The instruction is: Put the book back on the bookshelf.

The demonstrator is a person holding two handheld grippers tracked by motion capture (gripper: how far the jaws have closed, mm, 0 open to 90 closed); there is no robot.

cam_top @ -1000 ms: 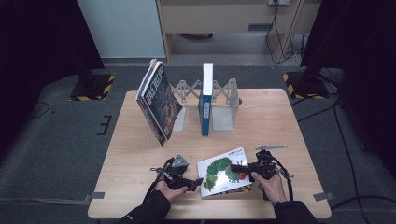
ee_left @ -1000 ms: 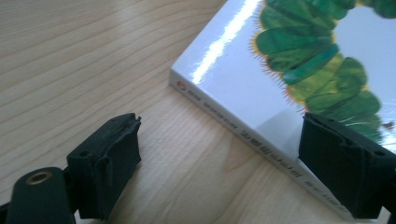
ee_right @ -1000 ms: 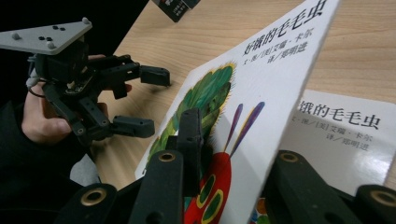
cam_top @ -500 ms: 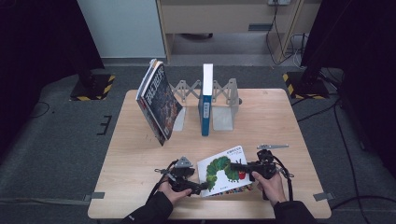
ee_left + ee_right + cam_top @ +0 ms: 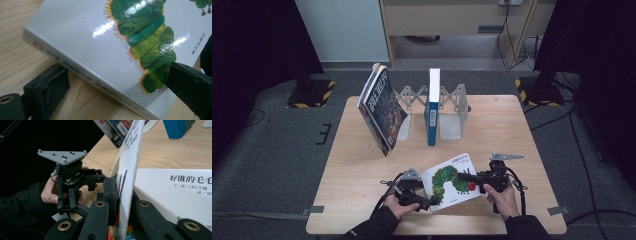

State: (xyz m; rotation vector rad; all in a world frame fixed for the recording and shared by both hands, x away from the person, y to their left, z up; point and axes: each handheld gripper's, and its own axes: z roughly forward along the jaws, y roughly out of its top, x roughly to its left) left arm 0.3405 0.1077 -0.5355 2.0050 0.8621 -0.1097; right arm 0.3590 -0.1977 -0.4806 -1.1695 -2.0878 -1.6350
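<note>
White caterpillar book, cover lifted

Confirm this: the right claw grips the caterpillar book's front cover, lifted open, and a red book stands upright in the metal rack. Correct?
Not quite. The book standing upright in the metal rack is blue, not red, as the high view shows. The right claw does clamp the caterpillar book's lifted front cover.

light wooden surface | grey metal expanding book rack at far edge | tall blue-spined book upright in rack | dark-covered magazines leaning at rack's left end | yellow-black striped floor blocks beyond
</note>
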